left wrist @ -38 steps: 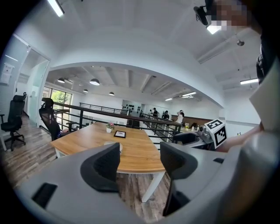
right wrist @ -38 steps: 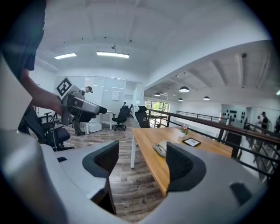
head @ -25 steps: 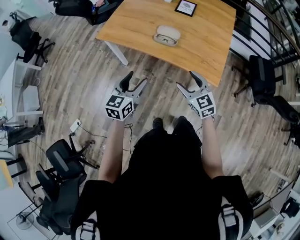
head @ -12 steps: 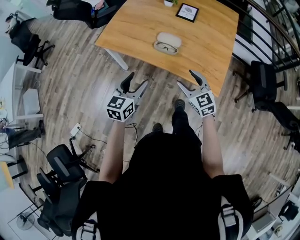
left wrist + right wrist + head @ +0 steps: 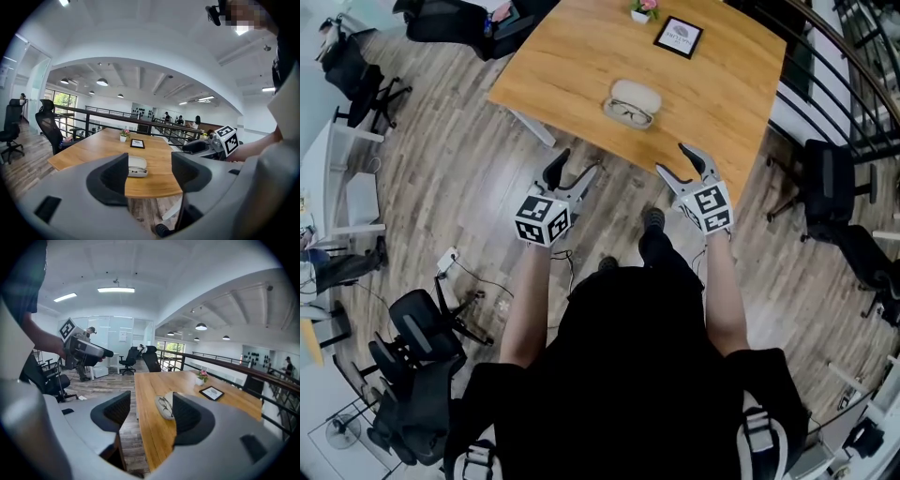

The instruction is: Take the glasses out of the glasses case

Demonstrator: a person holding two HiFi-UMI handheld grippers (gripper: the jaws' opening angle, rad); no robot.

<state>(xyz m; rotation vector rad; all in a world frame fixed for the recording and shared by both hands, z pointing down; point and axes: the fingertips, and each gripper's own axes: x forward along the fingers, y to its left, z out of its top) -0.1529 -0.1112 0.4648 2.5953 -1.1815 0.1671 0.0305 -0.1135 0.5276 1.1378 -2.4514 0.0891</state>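
One oval white glasses case (image 5: 633,101), open around one pair of glasses (image 5: 630,113), lies on the smooth wooden table (image 5: 572,66); nearer, left gripper (image 5: 577,163) and right gripper (image 5: 675,159) gape wide, empty

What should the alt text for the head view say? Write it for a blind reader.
Seen from above, an open glasses case with glasses inside lies on a wooden table, ahead of a standing person's two grippers. The left gripper and right gripper, both open and empty, point toward it.

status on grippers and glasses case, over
Left gripper, right gripper open, empty, short of light wooden table. Open white glasses case, dark-framed glasses inside, untouched. Nothing blocking.
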